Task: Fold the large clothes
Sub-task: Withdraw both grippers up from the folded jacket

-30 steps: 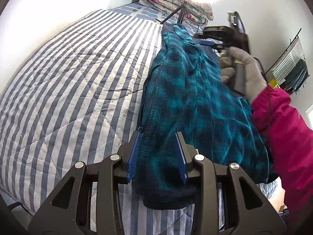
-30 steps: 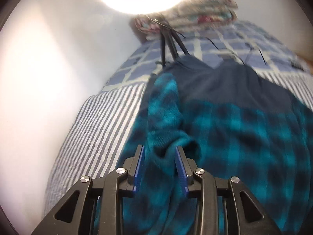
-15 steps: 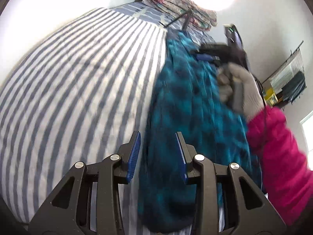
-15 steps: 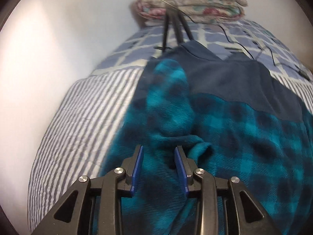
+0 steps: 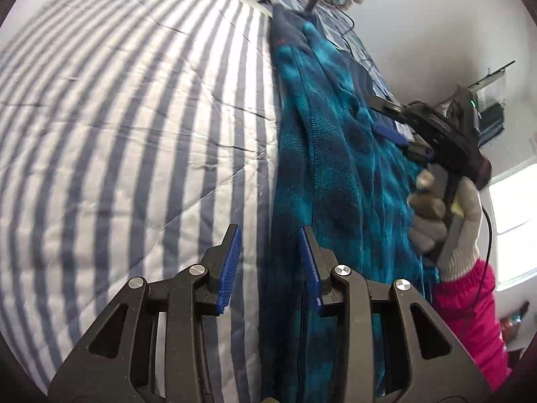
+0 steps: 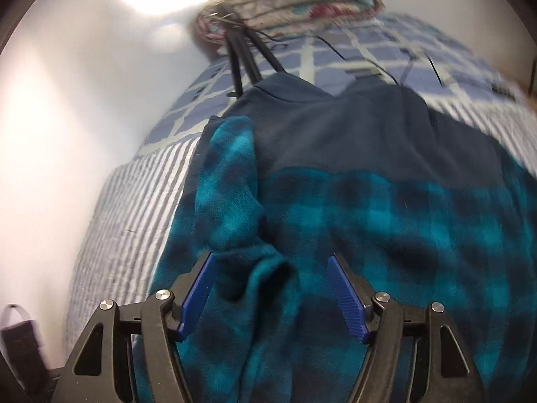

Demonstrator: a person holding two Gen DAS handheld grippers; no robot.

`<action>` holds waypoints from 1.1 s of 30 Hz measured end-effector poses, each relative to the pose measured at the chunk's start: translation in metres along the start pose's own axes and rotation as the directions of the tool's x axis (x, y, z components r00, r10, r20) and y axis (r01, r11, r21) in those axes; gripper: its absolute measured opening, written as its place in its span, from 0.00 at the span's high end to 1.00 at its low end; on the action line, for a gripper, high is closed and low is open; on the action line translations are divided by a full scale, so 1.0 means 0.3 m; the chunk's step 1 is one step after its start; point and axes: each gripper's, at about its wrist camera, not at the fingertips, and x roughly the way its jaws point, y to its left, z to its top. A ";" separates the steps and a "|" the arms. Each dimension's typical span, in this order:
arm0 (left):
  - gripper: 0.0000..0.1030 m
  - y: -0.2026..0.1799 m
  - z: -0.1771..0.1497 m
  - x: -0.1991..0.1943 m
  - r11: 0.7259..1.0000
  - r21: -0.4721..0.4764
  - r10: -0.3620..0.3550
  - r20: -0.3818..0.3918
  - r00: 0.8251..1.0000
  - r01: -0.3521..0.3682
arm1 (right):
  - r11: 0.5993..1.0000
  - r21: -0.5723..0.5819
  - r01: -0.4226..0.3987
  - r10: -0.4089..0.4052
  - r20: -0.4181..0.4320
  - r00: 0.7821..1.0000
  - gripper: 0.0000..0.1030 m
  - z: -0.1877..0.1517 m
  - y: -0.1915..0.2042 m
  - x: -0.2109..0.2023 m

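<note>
A teal and dark plaid fleece jacket (image 5: 335, 168) with a navy upper part (image 6: 352, 134) lies along the striped bed cover (image 5: 134, 134). My left gripper (image 5: 270, 262) hovers over the jacket's left edge. Its jaws stand partly apart and only the edge and the cover show between them. My right gripper (image 6: 272, 288) hangs over a folded sleeve (image 6: 235, 201) on the jacket, its jaws opening wide. The sleeve end lies loose by the left pad. The left wrist view shows that gripper (image 5: 407, 142) in a gloved hand (image 5: 443, 228) with a pink sleeve.
A folded floral quilt (image 6: 295, 0) lies at the head of the bed. Black tripod legs (image 6: 241, 57) and thin cables (image 6: 335, 50) sit on a checked sheet behind the jacket's collar. A white wall runs on the left. A clothes rack (image 5: 493, 100) and a bright window (image 5: 513, 218) are at the right.
My left gripper has swung left, from over the jacket's body to its left edge. My right gripper's jaws have spread apart and let go of the sleeve fold.
</note>
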 end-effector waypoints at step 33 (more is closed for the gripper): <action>0.99 -0.222 -0.068 -0.253 0.960 0.194 0.156 0.234 0.959 -0.204 | 0.972 -0.217 -0.091 0.105 0.051 0.993 0.59 -0.149 0.181 -0.278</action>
